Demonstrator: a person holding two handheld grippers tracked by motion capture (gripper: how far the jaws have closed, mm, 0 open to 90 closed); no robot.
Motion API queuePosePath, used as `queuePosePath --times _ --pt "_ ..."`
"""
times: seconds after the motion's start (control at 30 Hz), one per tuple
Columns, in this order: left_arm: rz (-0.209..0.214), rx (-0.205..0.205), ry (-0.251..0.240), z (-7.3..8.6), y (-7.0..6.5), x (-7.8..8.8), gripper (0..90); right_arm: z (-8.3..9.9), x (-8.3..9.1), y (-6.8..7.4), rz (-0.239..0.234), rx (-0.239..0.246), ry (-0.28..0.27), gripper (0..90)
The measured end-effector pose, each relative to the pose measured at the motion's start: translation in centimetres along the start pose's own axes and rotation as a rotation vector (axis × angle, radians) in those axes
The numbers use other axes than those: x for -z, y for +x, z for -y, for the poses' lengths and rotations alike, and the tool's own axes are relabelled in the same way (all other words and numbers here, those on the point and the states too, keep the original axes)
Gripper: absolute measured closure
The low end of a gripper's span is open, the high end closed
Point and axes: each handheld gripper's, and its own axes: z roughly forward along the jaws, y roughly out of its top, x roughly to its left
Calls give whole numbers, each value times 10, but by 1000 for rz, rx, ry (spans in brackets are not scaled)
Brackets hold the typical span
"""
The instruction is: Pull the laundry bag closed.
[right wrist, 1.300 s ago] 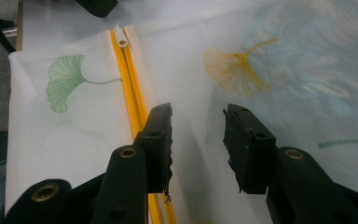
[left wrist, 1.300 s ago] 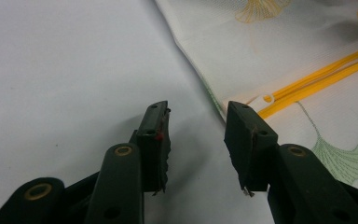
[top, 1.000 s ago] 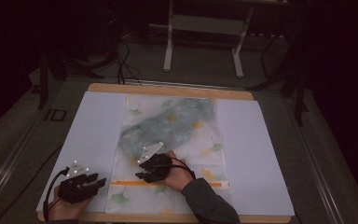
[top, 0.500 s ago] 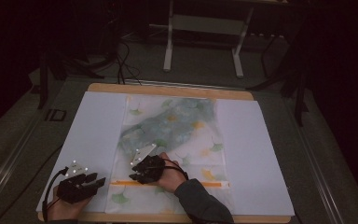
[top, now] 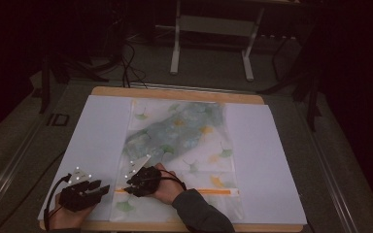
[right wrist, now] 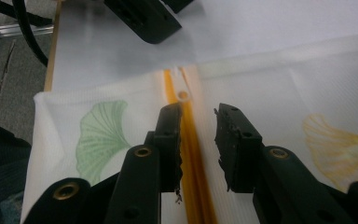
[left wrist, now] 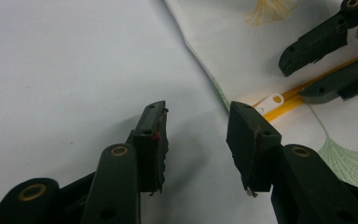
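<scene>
One zip bag point(top: 182, 155) lies flat mid-desk, its orange zipper point(right wrist: 191, 140) near the front edge. Right gripper point(right wrist: 198, 116), jaws just narrowing, straddles the zipper without pinching. Left gripper point(left wrist: 196, 123) gapes empty on the white sheet point(top: 102, 131), front-left corner.

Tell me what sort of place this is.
Probably a lab or workshop recording bench: a wooden-edged table covered with white sheets, cables trailing over the dark floor, and a metal stand behind it.

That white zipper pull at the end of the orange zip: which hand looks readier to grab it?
Probably the right gripper: its jaws straddle the orange zipper, just short of the white zipper pull. The left gripper sits open beside the bag.
</scene>
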Motion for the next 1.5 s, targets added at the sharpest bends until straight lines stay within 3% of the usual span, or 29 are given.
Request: queuePosePath --times 0.23,0.53,0.63,0.93,1.5 --pt "1 1 -3 0 0 1 576 -5 -11 3 -17 4 3 715" --pt "9 4 -4 0 1 1 577 -14 -21 11 -14 27 10 793" --pt "17 7 -6 0 0 2 577 -16 -21 10 -7 30 18 833" --pt "39 -2 0 0 -5 4 578 -13 -15 12 8 30 7 838" --pt "132 8 40 2 -15 0 565 -13 -9 15 39 37 -3 841"
